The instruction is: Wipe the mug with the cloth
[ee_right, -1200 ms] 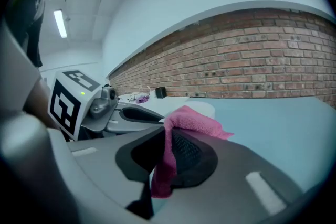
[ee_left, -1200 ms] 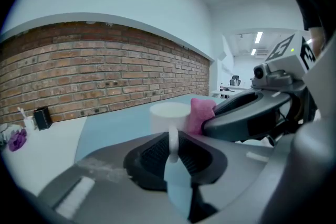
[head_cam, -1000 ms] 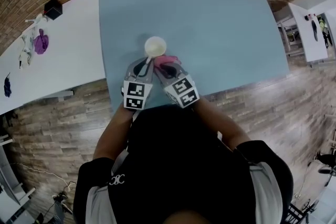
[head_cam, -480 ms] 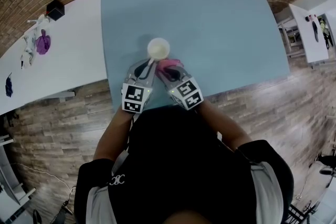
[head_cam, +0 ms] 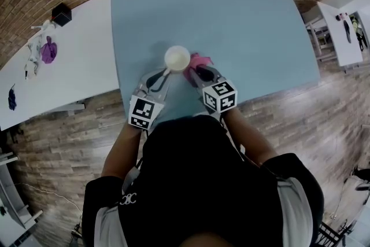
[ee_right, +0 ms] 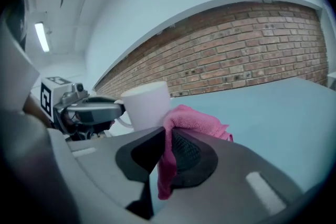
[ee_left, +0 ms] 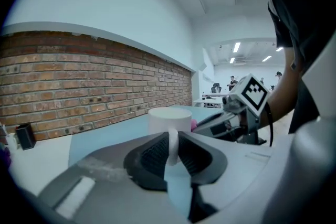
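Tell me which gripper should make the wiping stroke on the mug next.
Right. The right gripper is shut on the pink cloth, which sits right beside the mug. The left gripper is clamped on the mug handle, so it should probably just steady the mug.

The mug (head_cam: 177, 58) looks smooth, the cloth (head_cam: 200, 59) fuzzy, the table (head_cam: 243, 20) matt.

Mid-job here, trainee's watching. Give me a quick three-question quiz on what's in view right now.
1. True or false: the left tool grips the mug by its handle.
2. The right tool holds: A sponge, B pink cloth, C spoon?
3. In the head view, on which side of the mug is the cloth?
Key: 1 true; 2 B; 3 right.
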`<state>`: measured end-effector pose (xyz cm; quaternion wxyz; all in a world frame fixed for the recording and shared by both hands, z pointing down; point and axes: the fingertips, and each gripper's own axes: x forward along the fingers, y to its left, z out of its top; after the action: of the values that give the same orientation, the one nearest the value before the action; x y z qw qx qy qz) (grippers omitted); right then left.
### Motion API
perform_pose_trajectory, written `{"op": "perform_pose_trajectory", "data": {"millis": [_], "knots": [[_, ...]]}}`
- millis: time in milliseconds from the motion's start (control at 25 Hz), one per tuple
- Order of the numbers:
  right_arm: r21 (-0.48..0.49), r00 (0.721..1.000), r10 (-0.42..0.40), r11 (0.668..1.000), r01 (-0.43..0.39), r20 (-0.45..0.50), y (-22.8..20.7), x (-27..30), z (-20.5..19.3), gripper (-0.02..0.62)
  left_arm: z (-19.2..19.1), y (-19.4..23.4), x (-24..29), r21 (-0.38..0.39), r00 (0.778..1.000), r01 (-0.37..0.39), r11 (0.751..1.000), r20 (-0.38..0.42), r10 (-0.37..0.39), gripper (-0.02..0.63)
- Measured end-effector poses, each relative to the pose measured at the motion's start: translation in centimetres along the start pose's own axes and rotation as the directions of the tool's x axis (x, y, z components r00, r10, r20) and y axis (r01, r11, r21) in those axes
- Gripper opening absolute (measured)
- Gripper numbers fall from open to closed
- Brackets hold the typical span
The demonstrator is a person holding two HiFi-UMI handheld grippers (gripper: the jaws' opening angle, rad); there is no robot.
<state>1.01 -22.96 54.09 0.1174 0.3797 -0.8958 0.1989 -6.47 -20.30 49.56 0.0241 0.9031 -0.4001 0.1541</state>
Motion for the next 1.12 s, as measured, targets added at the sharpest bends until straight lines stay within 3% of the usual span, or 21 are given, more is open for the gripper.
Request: {"op": "perform_pose_trajectory", "data": {"millis": [160,320,480,600,760,840,960,1000,1040,1120], "knots": [[0.135,0.995,0.062,0.988,-0.073,0.081,-1.1,-1.2,2.3,0.044,0.2,-1.6,-0.3,0.023,0.997,0.076,0.997,0.002,-0.076,0.057],[0.321,0.968,0.175,0.920,-0.225,0.178,-1.7,-2.6,4.3,0.044,0.7,-2.9,-0.8,0.042,0.991,0.134,0.990,0.019,-0.135,0.057],[0.367,0.938,0.261,0.869,-0.332,0.230,-1.6,-3.8,6.6,0.044,0.5,-4.6,-1.1,0.084,0.984,0.178,0.980,0.006,-0.179,0.057],[0.350,0.927,0.329,0.859,-0.374,0.183,-1.5,-3.8,6.8,0.044,0.5,-5.6,-1.0,0.113,0.980,0.197,0.974,-0.001,-0.198,0.057],[0.406,0.908,0.418,0.831,-0.380,-0.006,-2.7,-2.6,3.9,0.044,-0.5,-7.1,-0.7,0.140,0.973,0.230,0.963,-0.026,-0.229,0.057],[0.481,0.870,0.486,0.784,-0.392,-0.084,-2.4,-2.1,2.8,0.043,-1.2,-8.0,-0.4,0.150,0.968,0.252,0.956,-0.038,-0.249,0.057],[0.592,0.785,0.608,0.678,-0.435,-0.120,-1.0,-1.7,2.8,0.043,-1.6,-8.8,-0.1,0.153,0.965,0.262,0.953,-0.045,-0.258,0.055],[0.593,0.757,0.637,0.668,-0.449,-0.144,-0.6,-1.7,3.0,0.043,-1.6,-8.9,0.0,0.151,0.965,0.261,0.953,-0.045,-0.257,0.055],[0.573,0.733,0.653,0.679,-0.459,-0.188,-0.3,-1.5,3.2,0.043,-1.7,-9.0,0.0,0.150,0.965,0.262,0.953,-0.045,-0.258,0.055],[0.475,0.690,0.654,0.735,-0.484,-0.311,0.0,-1.3,3.4,0.043,-1.7,-9.4,0.2,0.156,0.962,0.272,0.950,-0.051,-0.267,0.055]]}}
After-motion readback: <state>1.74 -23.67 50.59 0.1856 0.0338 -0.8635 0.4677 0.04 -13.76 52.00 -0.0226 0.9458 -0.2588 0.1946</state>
